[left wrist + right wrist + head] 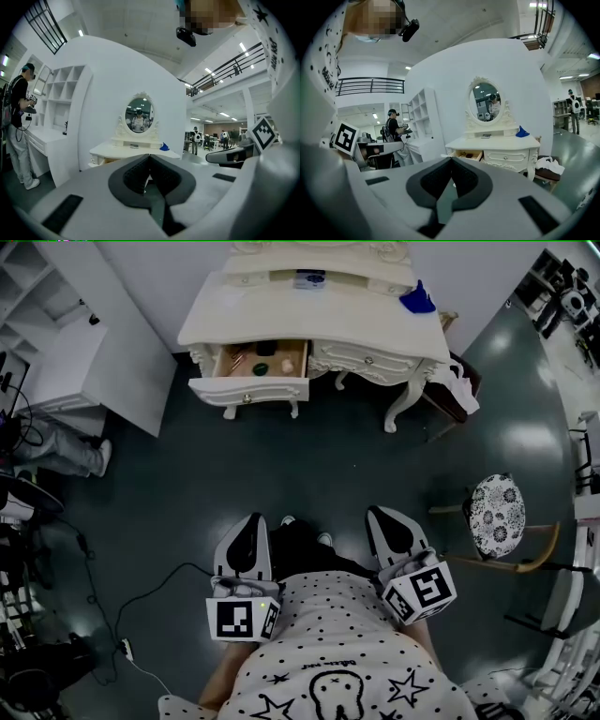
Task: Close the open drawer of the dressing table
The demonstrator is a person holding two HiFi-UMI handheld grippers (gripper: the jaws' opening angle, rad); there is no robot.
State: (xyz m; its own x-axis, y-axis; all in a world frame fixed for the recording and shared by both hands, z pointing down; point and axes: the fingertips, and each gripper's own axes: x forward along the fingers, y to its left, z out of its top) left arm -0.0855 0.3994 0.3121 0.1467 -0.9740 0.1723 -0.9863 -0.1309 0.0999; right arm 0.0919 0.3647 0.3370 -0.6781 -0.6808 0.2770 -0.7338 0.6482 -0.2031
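Both grippers held low at the waist, with the open drawer far ahead of the jaws.

The grey-and-white left gripper (251, 521) sits close against the person's white shirt printed with stars and dots (337, 652). It points forward and slightly down, and its black-padded jaws are pressed together with nothing between them. Straight ahead of those jaws and well apart from them stands the cream carved dressing table with an oval mirror (319, 329). Its left-hand drawer (251, 385) is pulled out, showing a wooden inside with a few small items. The matching right gripper (380, 515) is held level with the left one, angled slightly outward and dipping a little. Its jaws are likewise closed and empty, with the drawer far ahead and to their left. Right of these jaws stands a round stool with a floral-patterned seat (495, 512).
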